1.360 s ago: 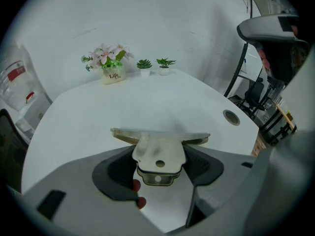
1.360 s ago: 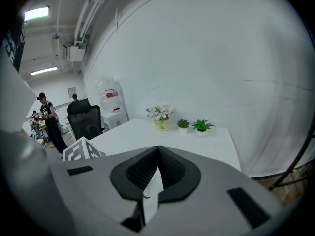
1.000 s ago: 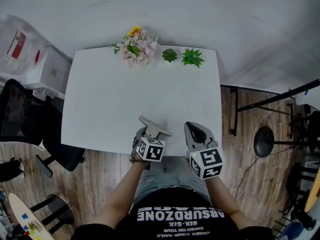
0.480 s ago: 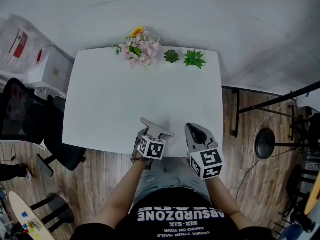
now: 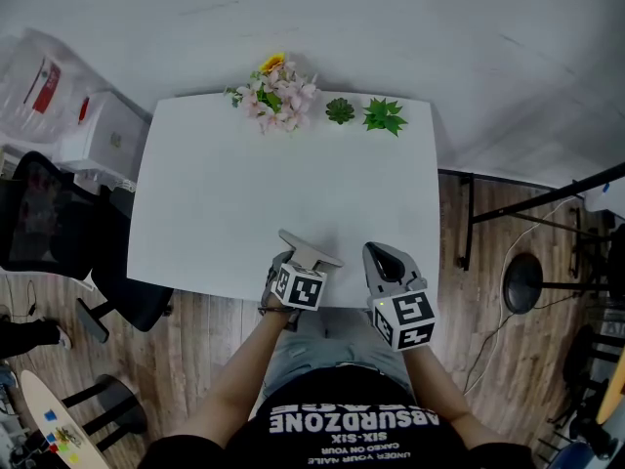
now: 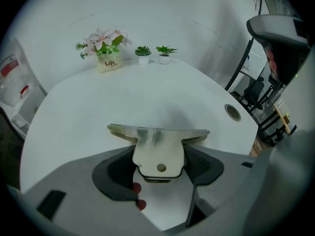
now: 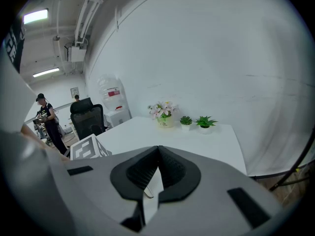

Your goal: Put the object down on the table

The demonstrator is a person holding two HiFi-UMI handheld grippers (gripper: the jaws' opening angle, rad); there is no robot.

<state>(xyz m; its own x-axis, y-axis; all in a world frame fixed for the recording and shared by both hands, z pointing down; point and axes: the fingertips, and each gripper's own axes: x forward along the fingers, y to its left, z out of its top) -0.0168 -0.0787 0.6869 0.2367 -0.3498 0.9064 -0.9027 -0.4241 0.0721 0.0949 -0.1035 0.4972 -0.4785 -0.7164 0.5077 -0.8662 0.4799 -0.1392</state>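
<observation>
Steel scraper (image 6: 157, 134) fills left gripper (image 6: 158, 157) (clamped).

Dull brushed-metal T-shaped piece (image 6: 158, 151), smooth matt white table (image 5: 244, 193), wood-plank floor (image 5: 210, 335)

Light: we log even, soft, dimmish overhead; head view greyish. Lit in right gripper view: long white ceiling strip lamps (image 7: 35, 16). Faint shadow on matte white table top (image 6: 88, 102) behind flat pale metal T-shaped piece (image 6: 158, 149). Gripper views: fisheye bend, black corners, fg blurred.
</observation>
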